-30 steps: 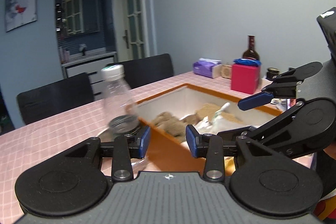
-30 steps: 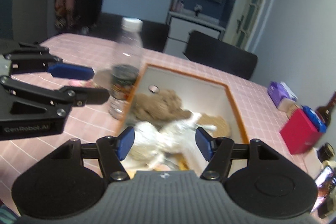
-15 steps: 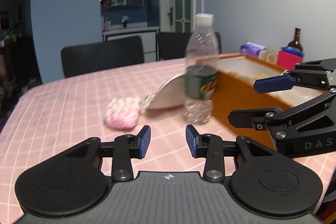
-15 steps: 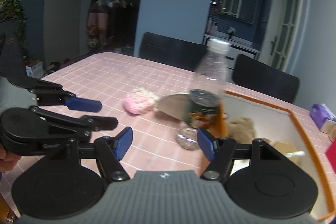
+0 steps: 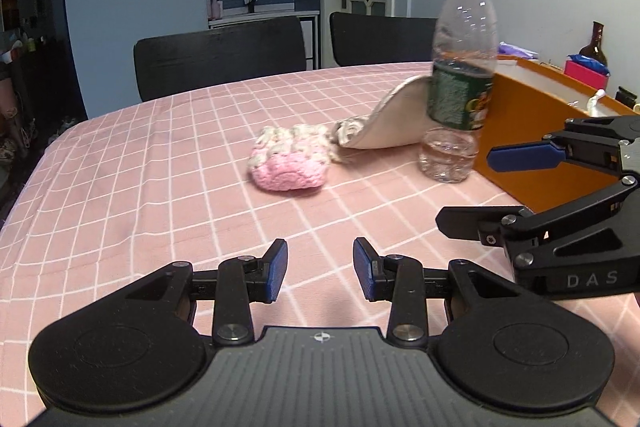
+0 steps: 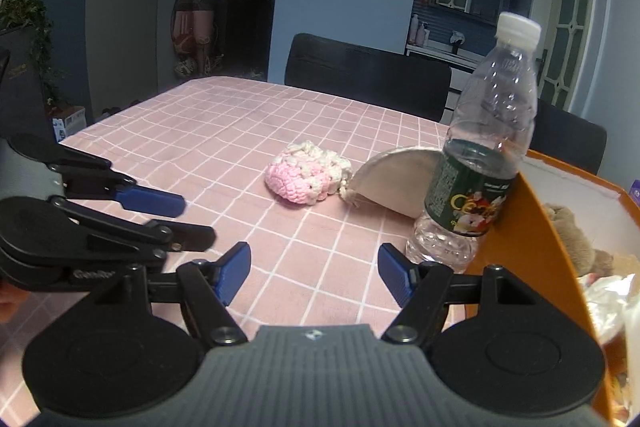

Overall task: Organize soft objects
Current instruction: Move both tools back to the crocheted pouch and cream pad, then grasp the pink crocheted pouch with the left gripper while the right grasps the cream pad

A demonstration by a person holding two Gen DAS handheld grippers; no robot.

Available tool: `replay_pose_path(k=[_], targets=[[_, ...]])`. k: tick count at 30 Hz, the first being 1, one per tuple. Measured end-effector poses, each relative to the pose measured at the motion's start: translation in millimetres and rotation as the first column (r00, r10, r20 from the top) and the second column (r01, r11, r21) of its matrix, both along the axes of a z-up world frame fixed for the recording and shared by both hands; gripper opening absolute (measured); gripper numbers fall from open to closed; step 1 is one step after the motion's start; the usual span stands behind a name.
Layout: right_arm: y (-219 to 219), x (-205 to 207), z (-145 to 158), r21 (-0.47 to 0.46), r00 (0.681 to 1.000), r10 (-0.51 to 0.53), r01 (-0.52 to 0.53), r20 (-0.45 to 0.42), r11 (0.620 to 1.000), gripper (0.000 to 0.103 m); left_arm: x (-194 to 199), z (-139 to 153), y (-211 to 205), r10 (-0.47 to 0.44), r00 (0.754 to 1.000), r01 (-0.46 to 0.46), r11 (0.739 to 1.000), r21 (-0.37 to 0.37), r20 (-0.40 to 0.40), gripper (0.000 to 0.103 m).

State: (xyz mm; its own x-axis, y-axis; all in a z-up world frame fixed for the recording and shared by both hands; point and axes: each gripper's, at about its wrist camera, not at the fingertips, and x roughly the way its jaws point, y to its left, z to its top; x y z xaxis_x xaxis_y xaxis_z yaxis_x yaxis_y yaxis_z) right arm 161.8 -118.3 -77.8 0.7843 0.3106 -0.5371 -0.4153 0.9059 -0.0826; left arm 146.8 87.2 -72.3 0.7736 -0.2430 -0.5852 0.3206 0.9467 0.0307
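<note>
Mid-frame on the pink checked tablecloth point(image 5: 160, 163) lies the pink-and-cream crocheted pouch point(image 5: 289, 163), beside a ribbed clear plastic bottle point(image 5: 460, 83). Left gripper point(image 5: 320, 275) and right gripper point(image 6: 314, 273) both gape, empty.

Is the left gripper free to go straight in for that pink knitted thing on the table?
Probably yes: the left gripper is open, and only bare tablecloth lies between it and the pink knitted pouch.
</note>
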Motion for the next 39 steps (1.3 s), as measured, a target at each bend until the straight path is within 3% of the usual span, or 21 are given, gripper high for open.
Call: replay_pose_path(k=[5,10,17,20,22,27,30,32,34,39], targets=[[6,21,-13,0.035,0.999,-0.034,0.035,-0.022,0.999,0.068,21,-3,10,0.0,1.0,0.0,1.0,-0.013,-0.003,0.048],[16,43,-24,0.009,0.998,-0.064,0.064,-0.014,0.998,0.063,47,0,9,-0.018,1.0,0.017,0.999,-0.03,-0.008,0.054],[10,79,-24,0.101,0.979,-0.193,0.2,-0.069,0.975,0.063,79,1,5,-0.019,1.0,0.017,0.998,0.067,0.02,0.058],[13,94,-22,0.131,0.961,-0.258,0.269,-0.097,0.954,0.064,94,1,11,0.018,1.0,-0.019,0.997,0.078,0.007,0.058],[15,103,-21,0.17,0.948,-0.295,0.313,-0.121,0.935,0.071,102,1,13,0.03,1.0,-0.029,0.997,0.073,-0.005,0.058],[18,126,-20,0.232,0.896,-0.412,0.442,-0.168,0.867,0.071,112,-2,13,0.041,0.999,-0.04,0.997,0.064,-0.011,0.058],[18,136,-22,0.251,0.853,-0.484,0.521,-0.194,0.816,0.061,115,-5,12,0.039,0.999,-0.038,0.998,0.057,-0.018,0.058],[21,139,-23,0.238,0.841,-0.511,0.54,-0.177,0.807,0.042,114,-6,10,0.028,0.999,-0.026,0.998,0.064,-0.022,0.058],[18,142,-26,0.255,0.849,-0.49,0.527,-0.195,0.811,0.017,114,-7,7,0.016,1.0,-0.015,0.997,0.069,-0.02,0.058],[15,130,-32,0.236,0.877,-0.438,0.476,-0.196,0.847,0.008,112,-6,6,0.003,1.0,-0.002,0.998,0.06,-0.012,0.06]])
